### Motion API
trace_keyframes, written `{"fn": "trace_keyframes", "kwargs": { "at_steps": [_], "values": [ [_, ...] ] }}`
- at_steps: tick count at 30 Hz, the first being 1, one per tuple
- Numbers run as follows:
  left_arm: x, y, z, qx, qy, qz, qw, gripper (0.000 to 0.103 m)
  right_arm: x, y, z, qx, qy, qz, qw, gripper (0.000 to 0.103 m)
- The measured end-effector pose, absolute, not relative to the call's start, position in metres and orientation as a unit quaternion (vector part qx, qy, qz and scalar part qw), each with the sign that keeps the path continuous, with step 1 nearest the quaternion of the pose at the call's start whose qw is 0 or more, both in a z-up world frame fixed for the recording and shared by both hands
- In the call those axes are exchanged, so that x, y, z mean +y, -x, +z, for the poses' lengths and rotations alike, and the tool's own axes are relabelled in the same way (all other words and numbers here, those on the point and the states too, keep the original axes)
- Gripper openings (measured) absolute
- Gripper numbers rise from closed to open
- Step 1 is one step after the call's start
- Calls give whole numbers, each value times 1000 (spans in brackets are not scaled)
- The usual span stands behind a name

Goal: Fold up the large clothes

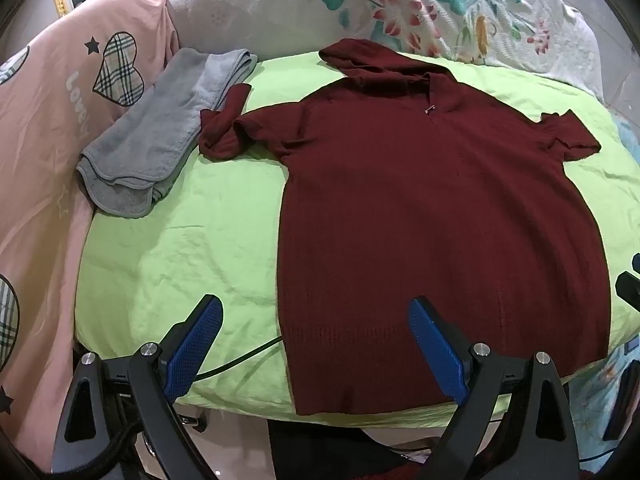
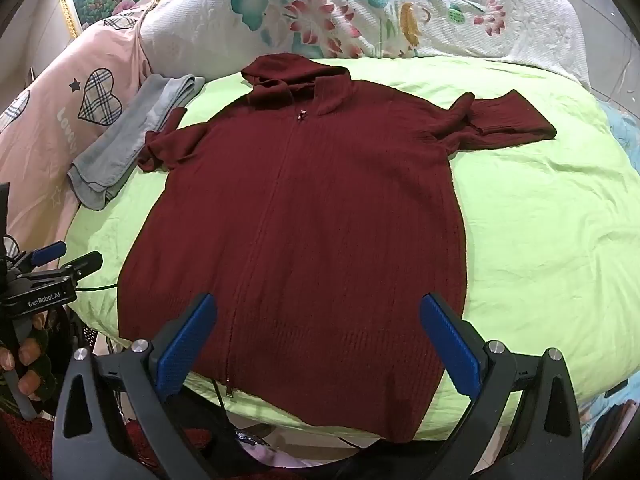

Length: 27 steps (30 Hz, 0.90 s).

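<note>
A dark red knitted zip hoodie (image 1: 432,208) lies flat, front up, on a lime green sheet (image 1: 180,248), hood toward the far side. It also shows in the right wrist view (image 2: 312,216), with its right sleeve (image 2: 504,124) folded back on itself and its left sleeve (image 2: 164,148) bunched. My left gripper (image 1: 316,320) is open and empty, above the hoodie's near left hem corner. My right gripper (image 2: 320,316) is open and empty, above the near hem. The left gripper also shows at the left edge of the right wrist view (image 2: 64,258).
A folded grey towel (image 1: 160,132) lies left of the hoodie, touching its left sleeve. A pink quilt with plaid hearts (image 1: 60,92) lies at the left. A white floral blanket (image 2: 360,12) lies behind. A green cable (image 1: 240,356) runs by the near edge.
</note>
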<state>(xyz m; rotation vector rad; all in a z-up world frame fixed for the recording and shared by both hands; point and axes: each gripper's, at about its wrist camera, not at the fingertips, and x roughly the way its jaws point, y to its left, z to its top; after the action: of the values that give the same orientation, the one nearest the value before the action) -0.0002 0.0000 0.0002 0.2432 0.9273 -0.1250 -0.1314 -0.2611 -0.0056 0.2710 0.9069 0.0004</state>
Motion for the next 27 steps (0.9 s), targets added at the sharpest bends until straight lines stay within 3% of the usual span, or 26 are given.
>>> {"fn": "trace_keyframes", "kwargs": {
  "at_steps": [27],
  "values": [
    [-3, 5, 6, 423, -109, -75, 896, 94, -253, 132, -1, 426, -132, 6, 895, 101]
  ]
}}
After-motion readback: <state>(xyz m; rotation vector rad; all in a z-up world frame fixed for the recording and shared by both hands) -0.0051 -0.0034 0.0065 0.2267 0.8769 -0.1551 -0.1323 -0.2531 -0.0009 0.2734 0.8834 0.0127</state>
